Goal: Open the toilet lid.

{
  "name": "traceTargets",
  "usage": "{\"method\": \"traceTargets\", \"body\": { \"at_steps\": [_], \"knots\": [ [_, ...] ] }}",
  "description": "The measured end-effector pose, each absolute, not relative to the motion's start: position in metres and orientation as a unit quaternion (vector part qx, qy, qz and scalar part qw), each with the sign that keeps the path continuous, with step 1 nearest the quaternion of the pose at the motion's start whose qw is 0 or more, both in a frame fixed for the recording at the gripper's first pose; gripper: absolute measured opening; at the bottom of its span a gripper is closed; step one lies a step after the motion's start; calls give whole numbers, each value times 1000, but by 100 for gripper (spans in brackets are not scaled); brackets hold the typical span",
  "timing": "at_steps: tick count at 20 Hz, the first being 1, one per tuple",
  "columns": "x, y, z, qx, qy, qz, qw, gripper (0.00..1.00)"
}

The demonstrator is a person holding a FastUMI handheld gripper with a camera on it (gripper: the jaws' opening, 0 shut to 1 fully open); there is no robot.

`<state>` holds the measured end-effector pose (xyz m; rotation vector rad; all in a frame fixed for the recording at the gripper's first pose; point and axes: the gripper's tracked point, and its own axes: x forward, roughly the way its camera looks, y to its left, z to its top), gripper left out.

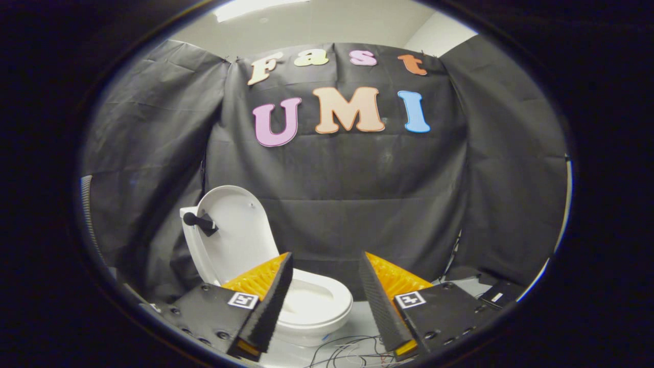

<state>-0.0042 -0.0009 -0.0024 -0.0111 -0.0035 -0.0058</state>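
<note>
Beyond the tongs (325, 266), spread wide and holding nothing, the toilet lid (236, 230) stands upright against the tank; best to withdraw gently, leaving it resting.

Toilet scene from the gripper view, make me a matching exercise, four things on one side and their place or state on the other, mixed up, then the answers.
Things
1. toilet lid
2. toilet bowl
3. gripper
4. cables

Place or state
A. fingers apart, holding nothing
B. raised upright, with a dark handle fixed to it
C. loose on the floor, between the fingers
D. uncovered, partly behind the left finger

Pairs: 1-B, 2-D, 3-A, 4-C
</note>
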Motion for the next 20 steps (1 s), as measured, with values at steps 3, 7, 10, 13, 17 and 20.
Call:
{"method": "traceTargets", "body": {
  "at_steps": [3,7,10,13,17,20],
  "knots": [
    [-4,0,-2,-5,-1,-3,1000,94],
    [-4,0,-1,-6,-1,-3,1000,95],
    [-4,0,-1,-6,-1,-3,1000,95],
    [-4,0,-1,-6,-1,-3,1000,95],
    [-5,0,-1,-6,-1,-3,1000,95],
    [-4,0,-2,-5,-1,-3,1000,95]
  ]
}}
